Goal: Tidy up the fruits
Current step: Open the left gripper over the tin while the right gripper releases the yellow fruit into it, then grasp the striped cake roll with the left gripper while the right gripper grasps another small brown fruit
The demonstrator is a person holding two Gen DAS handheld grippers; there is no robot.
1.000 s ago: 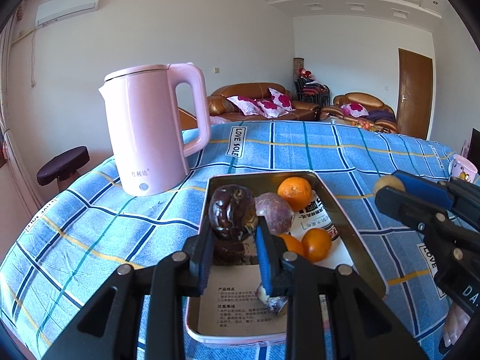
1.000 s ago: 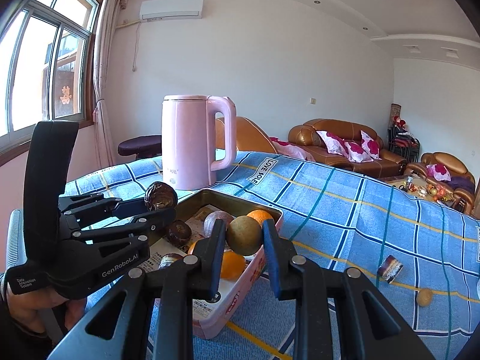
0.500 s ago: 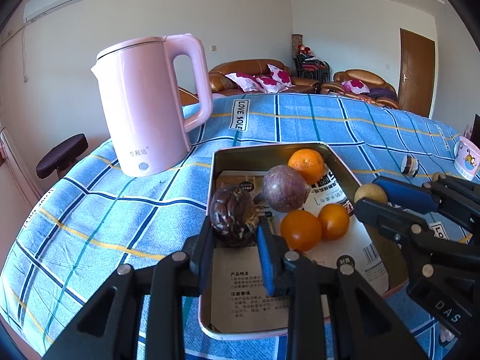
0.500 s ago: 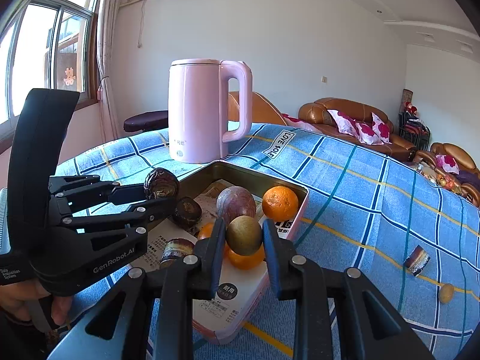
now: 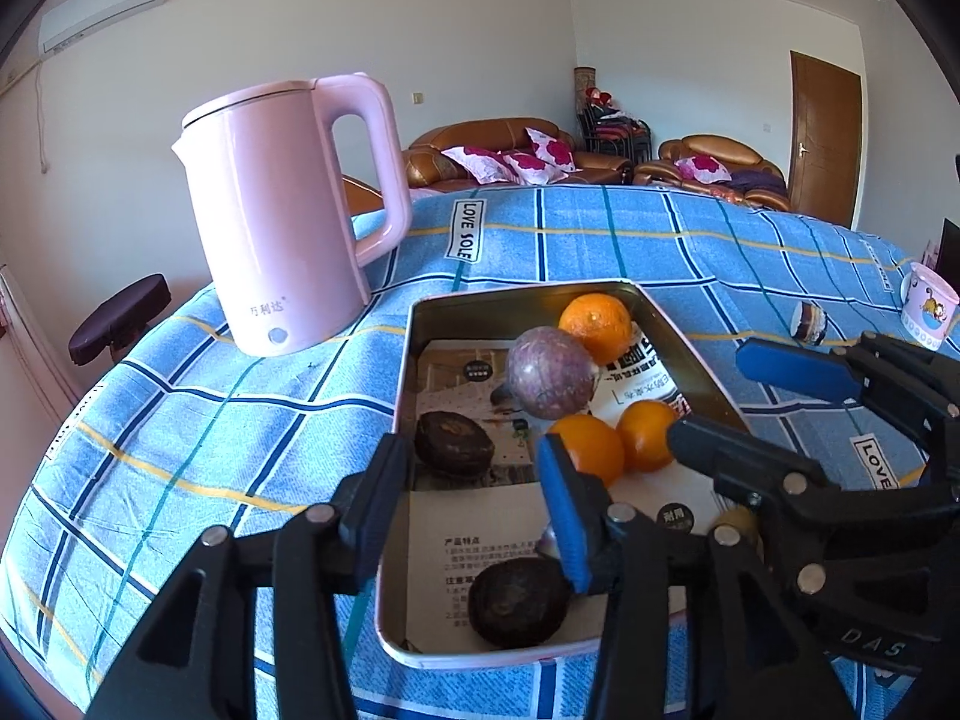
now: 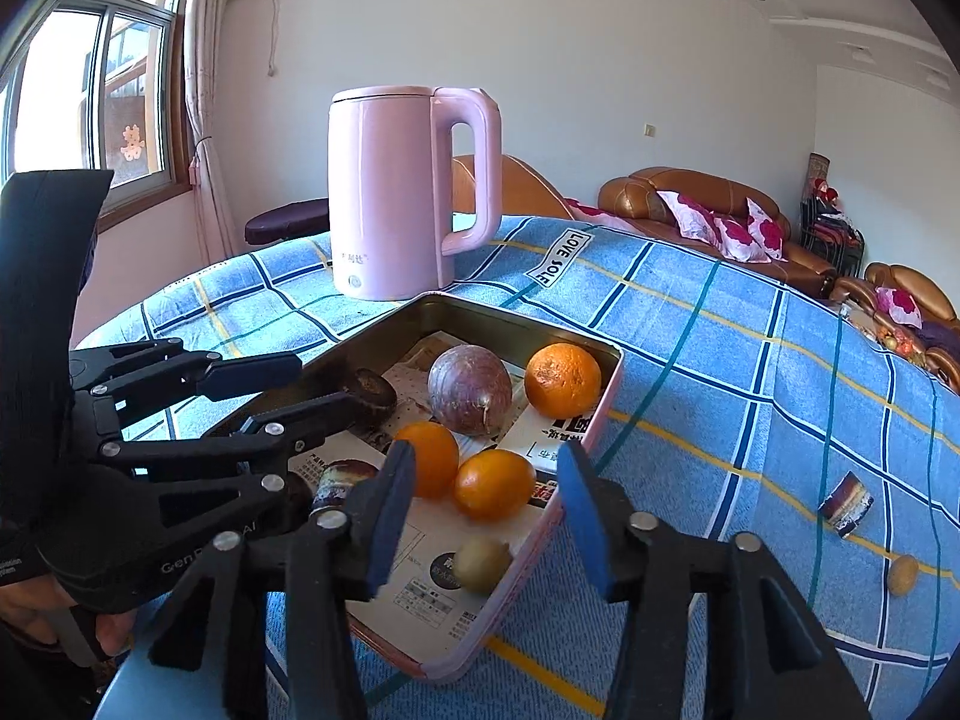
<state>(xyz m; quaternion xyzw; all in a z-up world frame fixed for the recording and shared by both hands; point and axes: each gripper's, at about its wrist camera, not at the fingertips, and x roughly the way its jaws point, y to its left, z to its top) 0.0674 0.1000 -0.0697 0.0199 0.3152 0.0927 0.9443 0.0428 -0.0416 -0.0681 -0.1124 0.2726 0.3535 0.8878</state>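
Both grippers hang over a shallow metal tray that sits on a tabletop covered with a blue checked cloth. The left gripper has its jaws opening, part-way apart, with nothing pressed between the pads; directly below it in the tray lies a dark wrinkled fruit, and just ahead of its left finger rests a second dark wrinkled fruit. The right gripper also has its jaws opening and grips nothing; a small greenish-brown fruit lies in the tray under the gap between its fingers, against the near wall. Just beyond the right gripper's fingertips sit two small oranges side by side, touching each other. Farther ahead of both grippers, a round purple fruit lies in the middle of the tray, with a larger orange just behind it near the far corner. Printed paper lines the tray floor under the fruit. Beyond the tray, to the left of both grippers, a pink kettle stands upright on the cloth. Well to the right of the right gripper, outside the tray, a small striped wrapped item and another small yellowish fruit lie on the cloth, apart from each other. A mug stands near the tabletop's right edge.
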